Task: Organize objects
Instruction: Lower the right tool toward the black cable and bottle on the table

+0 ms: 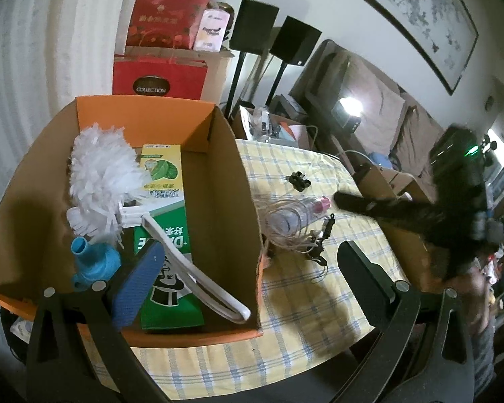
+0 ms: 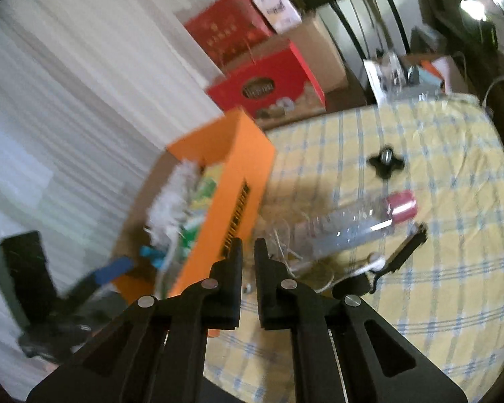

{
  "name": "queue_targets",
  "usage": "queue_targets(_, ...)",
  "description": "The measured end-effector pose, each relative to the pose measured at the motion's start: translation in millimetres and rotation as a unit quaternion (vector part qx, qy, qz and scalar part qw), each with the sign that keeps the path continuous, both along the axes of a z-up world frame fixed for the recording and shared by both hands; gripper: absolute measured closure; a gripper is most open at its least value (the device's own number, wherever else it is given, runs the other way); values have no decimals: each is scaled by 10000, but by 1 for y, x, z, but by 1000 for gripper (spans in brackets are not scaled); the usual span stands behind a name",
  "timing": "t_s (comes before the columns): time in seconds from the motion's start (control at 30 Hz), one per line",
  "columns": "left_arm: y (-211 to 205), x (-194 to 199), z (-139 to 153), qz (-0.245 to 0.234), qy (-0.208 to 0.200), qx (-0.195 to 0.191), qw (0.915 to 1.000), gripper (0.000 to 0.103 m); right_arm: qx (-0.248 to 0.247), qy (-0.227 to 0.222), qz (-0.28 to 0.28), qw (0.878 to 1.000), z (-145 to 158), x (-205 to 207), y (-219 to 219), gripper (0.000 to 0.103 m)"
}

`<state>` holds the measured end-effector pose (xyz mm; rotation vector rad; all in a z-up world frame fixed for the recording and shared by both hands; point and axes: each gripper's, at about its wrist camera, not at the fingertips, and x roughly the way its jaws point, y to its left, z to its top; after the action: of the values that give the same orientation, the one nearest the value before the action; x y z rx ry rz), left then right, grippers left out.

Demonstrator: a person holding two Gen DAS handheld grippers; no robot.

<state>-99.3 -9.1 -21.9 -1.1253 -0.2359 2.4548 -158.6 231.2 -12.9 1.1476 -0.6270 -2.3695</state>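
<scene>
The open orange cardboard box (image 1: pixel 218 154) is the landmark, standing on the yellow-and-blue checked tablecloth (image 1: pixel 305 302). Inside it already lie a white fluffy duster with a long white handle (image 1: pixel 100 174), a green printed carton (image 1: pixel 168 228), a blue plastic funnel-shaped piece (image 1: pixel 94 262) and a dark blue textured block (image 1: pixel 137 288), so a good part of the sorting looks done.

Still out on the cloth, just beside the box's side wall, are a clear plastic bottle with a pink cap (image 2: pixel 349 228) lying on its side, a tangle of thin pale cord (image 1: pixel 285 231) around it, and a slim black clip-like tool (image 2: pixel 400 255). A small black knob-shaped piece (image 2: pixel 386 163) lies farther from the box. These seem to be what is left.

The right gripper (image 2: pixel 248 255) has its jaws drawn nearly together with nothing visible between them, poised near the box wall and the cord. The left gripper (image 1: pixel 252 288) stands wide open, one finger over the box's inside, the other over the cloth, holding nothing.

The right wrist view is smeared, so small items are hard to read; the box floor under the duster is hidden, and the box's near corner is cut off by the gripper arms
</scene>
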Motion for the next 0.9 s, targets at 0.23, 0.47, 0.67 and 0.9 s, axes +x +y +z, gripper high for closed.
queue_targets(0.23,6,2,5,-37,31,22,10000,0,1100,278,-265,9932,34,8,-6,94)
queue_targets(0.47,13,2,5,-110,-15,-93,9999,0,1401,-212,-287,9895,-10,2,-11,67)
queue_targets(0.67,25,5,7,-258,62,-128,9996,0,1663,-436,-619,9832,-27,8,8,59)
queue_targets(0.9,30,4,6,-269,22,-20,9996,0,1966,-808,-765,9742,-64,16,11,56)
